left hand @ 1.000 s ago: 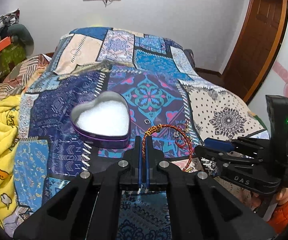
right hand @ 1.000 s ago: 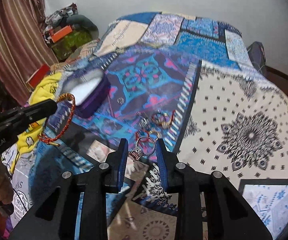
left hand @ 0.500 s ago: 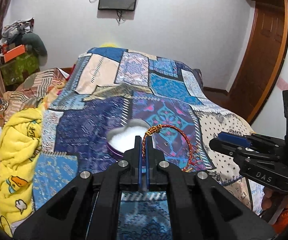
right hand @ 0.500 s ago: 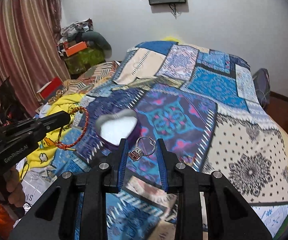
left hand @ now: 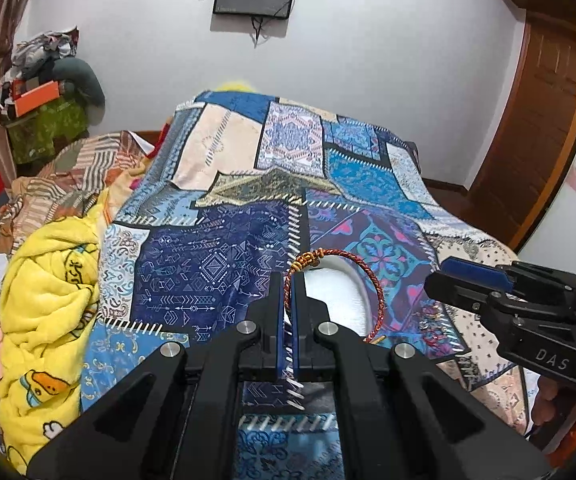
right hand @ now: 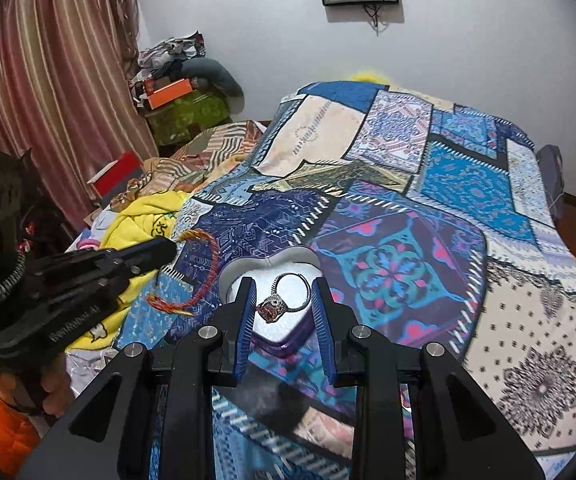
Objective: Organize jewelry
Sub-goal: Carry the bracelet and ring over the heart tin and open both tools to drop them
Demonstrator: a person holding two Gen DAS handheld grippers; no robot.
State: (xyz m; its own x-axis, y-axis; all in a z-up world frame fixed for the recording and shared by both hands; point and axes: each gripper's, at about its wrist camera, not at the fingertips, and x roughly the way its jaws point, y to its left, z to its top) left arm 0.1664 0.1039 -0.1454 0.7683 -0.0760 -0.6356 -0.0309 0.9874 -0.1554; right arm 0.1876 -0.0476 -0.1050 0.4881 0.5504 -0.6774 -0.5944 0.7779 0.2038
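Note:
My left gripper (left hand: 287, 280) is shut on a red and gold braided bracelet (left hand: 369, 276), held above the bed. The bracelet also shows in the right wrist view (right hand: 208, 276), with the left gripper (right hand: 168, 250) at the left. My right gripper (right hand: 284, 300) is shut on a silver ring with a red stone (right hand: 284, 300), held over a purple heart-shaped tin (right hand: 288, 338) with white lining. In the left wrist view the tin's white lining (left hand: 335, 296) shows behind the bracelet, and the right gripper (left hand: 443, 276) is at the right.
A patchwork quilt (left hand: 224, 264) covers the bed. A yellow duck blanket (left hand: 44, 280) is bunched at the left. More small jewelry (left hand: 431, 312) lies on the quilt at the right. A wooden door (left hand: 543, 120) stands at the right, a curtain (right hand: 48, 80) at the left.
Both grippers have risen and tilted up, each still holding its piece. The right gripper with the ring has moved from the quilt's jewelry pile to above the heart tin.

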